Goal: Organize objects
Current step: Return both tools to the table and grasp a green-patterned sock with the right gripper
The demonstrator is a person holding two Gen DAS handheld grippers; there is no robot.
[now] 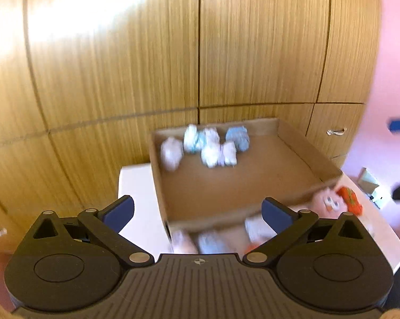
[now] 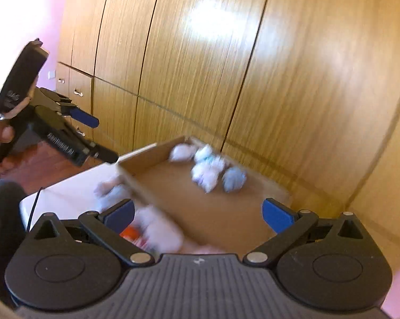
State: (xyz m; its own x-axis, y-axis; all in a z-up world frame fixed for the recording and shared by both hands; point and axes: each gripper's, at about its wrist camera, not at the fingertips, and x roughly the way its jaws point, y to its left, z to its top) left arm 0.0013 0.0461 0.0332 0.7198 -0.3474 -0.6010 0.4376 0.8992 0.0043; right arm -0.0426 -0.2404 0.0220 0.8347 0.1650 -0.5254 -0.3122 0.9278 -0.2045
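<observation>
left hand-held gripper (image 1: pixel 197 212) spread empty, cardboard box (image 1: pixel 226 186), rolled bundles (image 1: pixel 207 146)

Home bedroom: wooden wardrobe doors (image 1: pixel 146 53), pink walls (image 1: pixel 394 66).

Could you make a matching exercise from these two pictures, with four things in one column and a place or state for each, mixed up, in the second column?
Things:
1. brown cardboard box
2. pale blue and white rolled bundles
3. orange toy car
4. left gripper

Places or states:
A. on the white table, outside the box, beside its right wall
B. open, holding nothing
C. grouped inside the box, near its far wall
D. standing on the white table, in front of the wooden wardrobe doors

Pairs: 1-D, 2-C, 3-A, 4-B
</observation>
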